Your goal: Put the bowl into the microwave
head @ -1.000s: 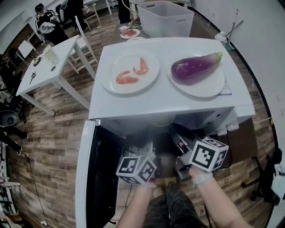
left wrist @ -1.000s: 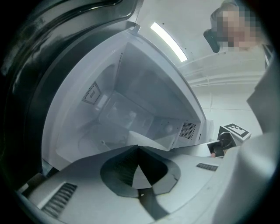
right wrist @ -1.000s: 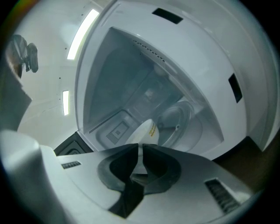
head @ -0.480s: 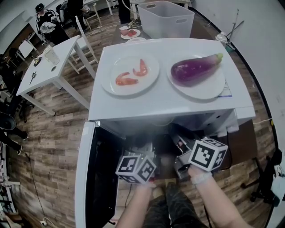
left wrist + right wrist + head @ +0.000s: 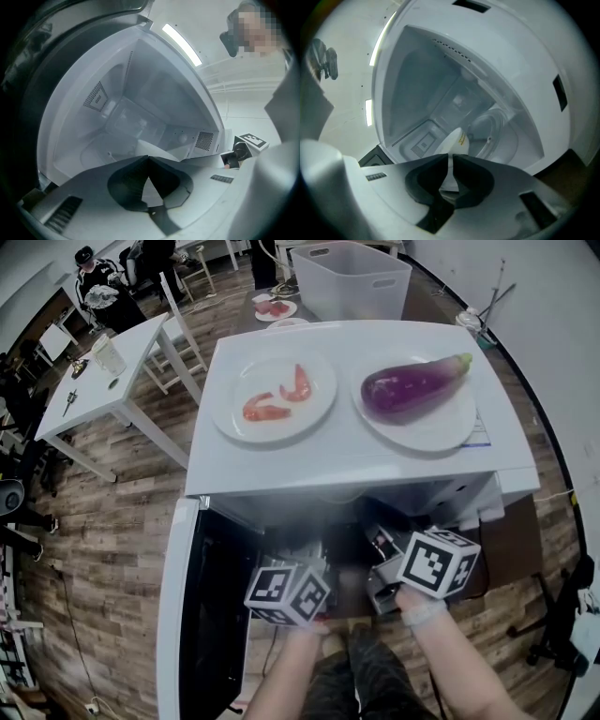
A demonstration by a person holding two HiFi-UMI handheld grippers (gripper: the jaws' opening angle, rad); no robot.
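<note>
Bowl [image 5: 457, 138] unmoved before open microwave [image 5: 342, 461]

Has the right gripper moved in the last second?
No. In the head view the right gripper sits unchanged below the microwave front edge.

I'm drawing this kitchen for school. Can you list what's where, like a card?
microwave: white microwave, door swung open
on top: pink shrimp on a round white plate; purple eggplant on another white plate
bowl: thin white bowl, at the microwave's opening
right gripper: shut on the bowl's rim
left gripper: shut on the bowl's rim
</note>
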